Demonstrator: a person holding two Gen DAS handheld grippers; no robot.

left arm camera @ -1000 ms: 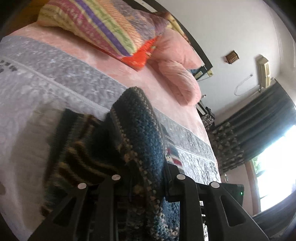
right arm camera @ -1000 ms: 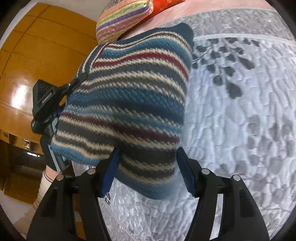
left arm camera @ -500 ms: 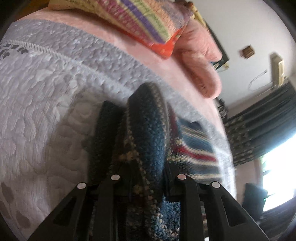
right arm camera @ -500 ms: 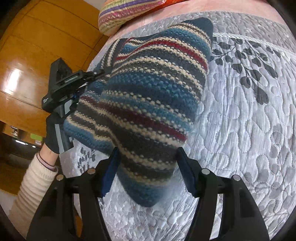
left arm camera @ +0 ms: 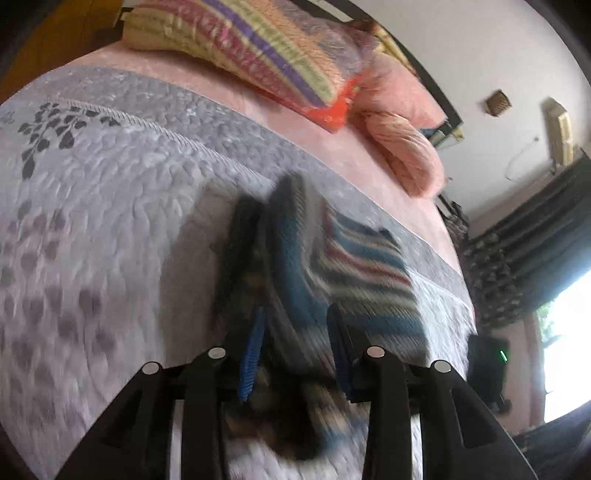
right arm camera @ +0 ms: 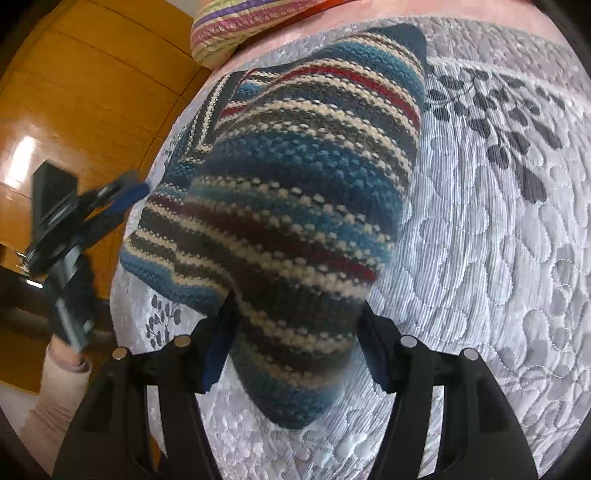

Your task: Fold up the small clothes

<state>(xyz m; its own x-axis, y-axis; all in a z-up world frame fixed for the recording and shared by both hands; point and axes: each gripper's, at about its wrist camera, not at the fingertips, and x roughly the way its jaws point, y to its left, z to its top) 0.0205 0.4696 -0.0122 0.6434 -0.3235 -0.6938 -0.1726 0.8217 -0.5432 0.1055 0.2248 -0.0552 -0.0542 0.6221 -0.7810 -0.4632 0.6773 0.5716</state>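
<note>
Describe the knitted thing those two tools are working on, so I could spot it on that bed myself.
Start at the grey quilted bedspread with dark leaf prints, below the striped pillow. On it lies a small knit sweater. Alone there, it has thick blue, cream, brown and red bands.

My grippers are black angular frames with cut-out windows, round silver screw heads and blue ribbed pads on the fingers, and below my left gripper shows a cream ribbed sleeve.
</note>
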